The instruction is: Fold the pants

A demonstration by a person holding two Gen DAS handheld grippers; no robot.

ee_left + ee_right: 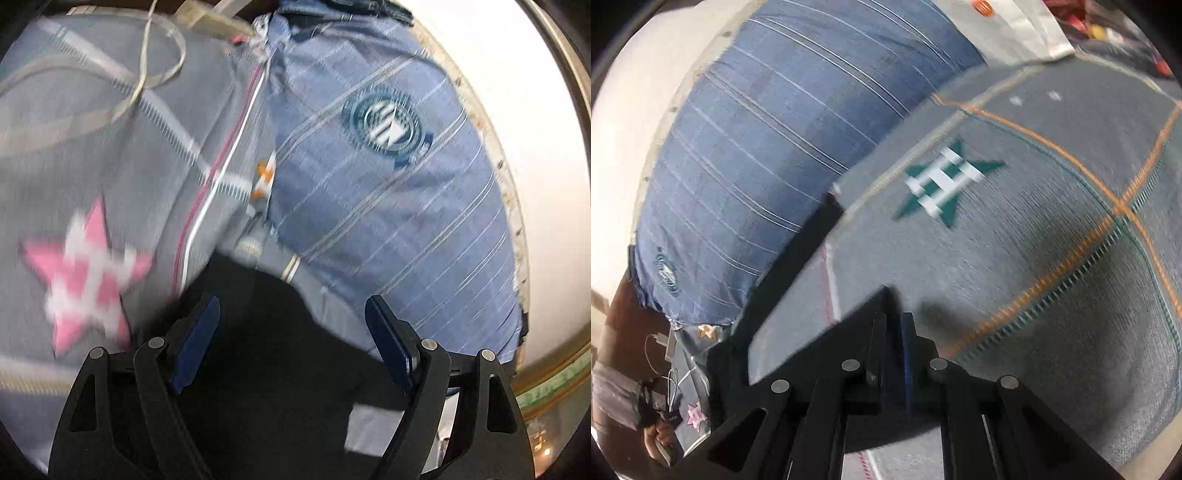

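Note:
The black pants (266, 332) lie on a grey bedspread, low in the left wrist view, partly blurred. My left gripper (291, 317) is open, its blue-padded fingers spread above the black cloth and holding nothing. In the right wrist view my right gripper (894, 325) is shut on a black edge of the pants (809, 240), which runs as a dark strip up and left from the fingers toward the blue pillow.
A blue striped pillow (388, 177) with a round badge lies at the head of the bed and also shows in the right wrist view (746, 155). The grey bedspread has a pink star (85, 273) and a green star (945, 184). A white cable (147, 74) loops on it.

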